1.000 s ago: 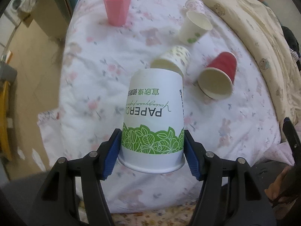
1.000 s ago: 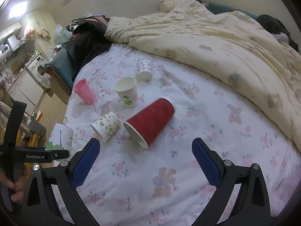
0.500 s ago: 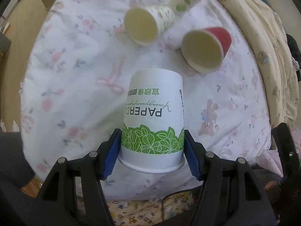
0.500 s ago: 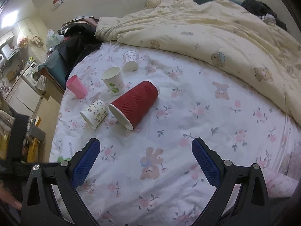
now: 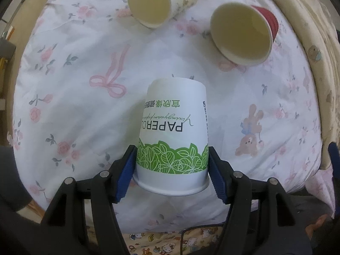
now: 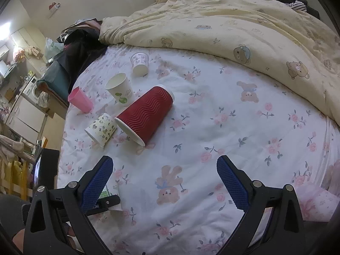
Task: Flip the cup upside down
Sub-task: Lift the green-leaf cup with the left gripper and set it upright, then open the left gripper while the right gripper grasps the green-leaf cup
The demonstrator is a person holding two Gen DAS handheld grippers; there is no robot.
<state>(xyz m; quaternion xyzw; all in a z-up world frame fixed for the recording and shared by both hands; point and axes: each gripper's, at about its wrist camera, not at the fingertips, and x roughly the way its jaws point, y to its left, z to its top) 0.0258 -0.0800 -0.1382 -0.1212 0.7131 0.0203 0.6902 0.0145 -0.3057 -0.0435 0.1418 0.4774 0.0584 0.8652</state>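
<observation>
My left gripper (image 5: 172,170) is shut on a white paper cup with a green leaf band (image 5: 173,136). The cup is upside down, its print inverted and its rim nearest the camera, low over the floral bedsheet (image 5: 74,110). A sliver of this cup (image 6: 106,191) shows behind my right gripper's left finger in the right wrist view. My right gripper (image 6: 164,180) is open and empty above the sheet near the bed's front edge.
A red ribbed cup (image 6: 146,112) and a small patterned cup (image 6: 102,128) lie on their sides beyond the held cup. A white cup with green dots (image 6: 119,89), a pink cup (image 6: 79,101) and a small printed cup (image 6: 139,63) stand farther back. A yellow duvet (image 6: 244,25) covers the right.
My left gripper has moved forward and lower over the bed with the cup still upside down in it. The right gripper has shifted a little, and the lying cups now look nearer.
</observation>
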